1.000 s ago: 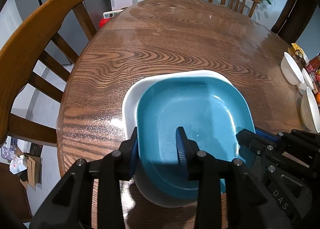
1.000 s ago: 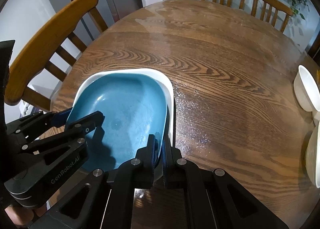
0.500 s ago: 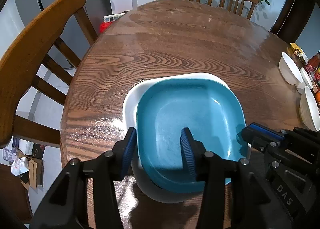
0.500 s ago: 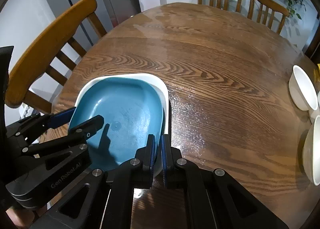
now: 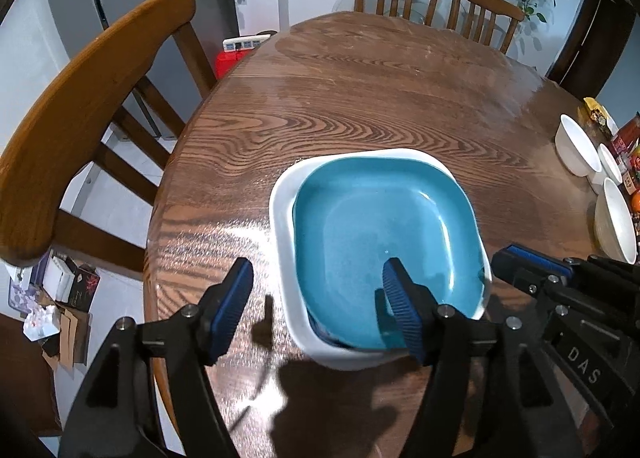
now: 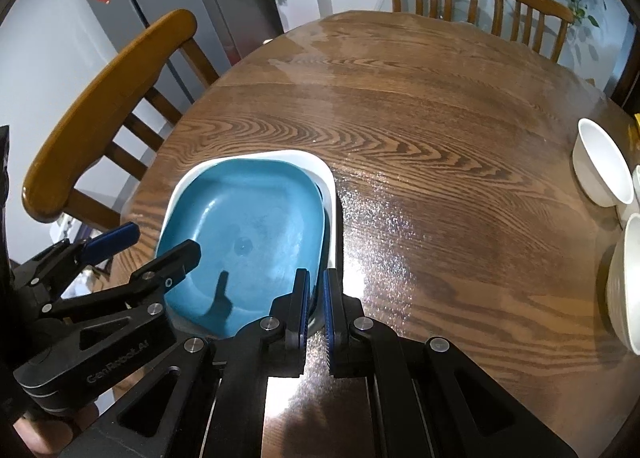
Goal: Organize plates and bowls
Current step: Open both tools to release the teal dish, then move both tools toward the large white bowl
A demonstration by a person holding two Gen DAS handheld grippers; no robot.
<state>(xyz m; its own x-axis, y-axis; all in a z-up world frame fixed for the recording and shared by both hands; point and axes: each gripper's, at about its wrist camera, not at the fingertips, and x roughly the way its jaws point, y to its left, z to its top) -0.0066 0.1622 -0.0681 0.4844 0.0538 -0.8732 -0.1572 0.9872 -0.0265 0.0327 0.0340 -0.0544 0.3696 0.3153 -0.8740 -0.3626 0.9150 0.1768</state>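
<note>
Near the table's left edge, the left gripper is opening off the blue plate nested in a white one, the right gripper pinches their rim, and its release comes next.

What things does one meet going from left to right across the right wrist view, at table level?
Left gripper → blue plate → white plate → bare wooden table → white bowls.
</note>
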